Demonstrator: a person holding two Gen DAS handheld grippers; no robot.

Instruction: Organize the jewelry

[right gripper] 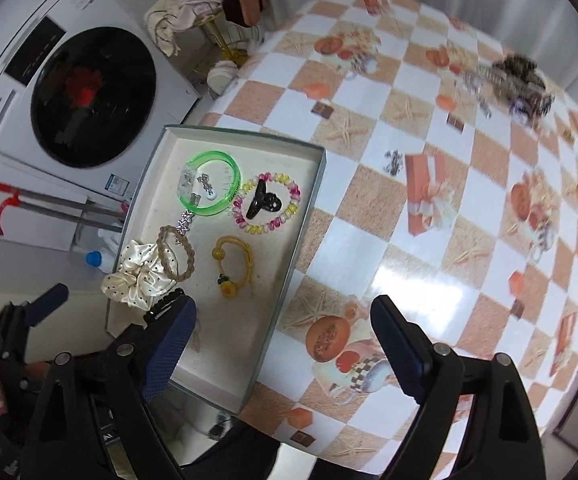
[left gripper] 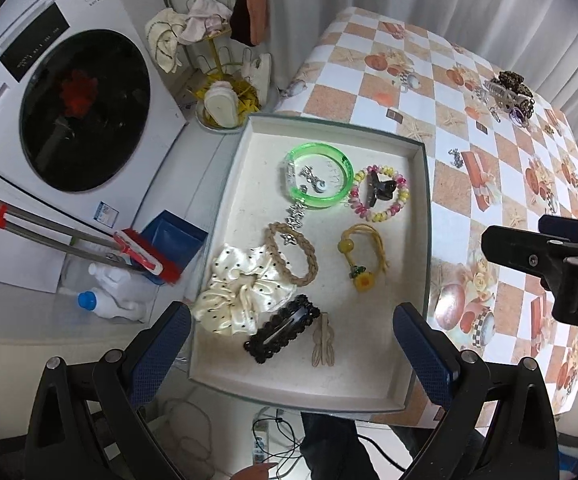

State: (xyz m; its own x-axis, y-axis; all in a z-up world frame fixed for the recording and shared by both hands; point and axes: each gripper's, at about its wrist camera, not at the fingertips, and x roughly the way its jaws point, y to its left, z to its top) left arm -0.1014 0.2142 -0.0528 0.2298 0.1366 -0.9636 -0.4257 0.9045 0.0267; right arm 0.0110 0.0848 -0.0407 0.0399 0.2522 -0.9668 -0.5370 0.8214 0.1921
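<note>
A shallow cream tray (left gripper: 429, 240) lies on the table's left edge. It holds a green bangle (left gripper: 317, 176), a pink-and-yellow bead bracelet (left gripper: 403, 192) around a black claw clip (left gripper: 377, 192), a tan braided bracelet (left gripper: 309, 268), a yellow sunflower cord tie (left gripper: 363, 282), a dotted cream scrunchie (left gripper: 241, 288), a black hair clip (left gripper: 283, 328) and a beige clip (left gripper: 323, 346). My left gripper (left gripper: 293, 316) hangs open above the tray's near end, holding nothing. My right gripper (right gripper: 285, 320) is open and empty over the tray's right rim (right gripper: 273, 264). More jewelry (right gripper: 521, 80) is piled at the table's far side.
The checkered tablecloth (left gripper: 469, 60) carries a small silver piece (left gripper: 455, 156). Left of the table stand a washing machine (left gripper: 81, 108), a gold rack with slippers and cloths (left gripper: 217, 60), a red broom (left gripper: 141, 256) and bottles (left gripper: 105, 296). Cables (left gripper: 273, 440) lie on the floor below.
</note>
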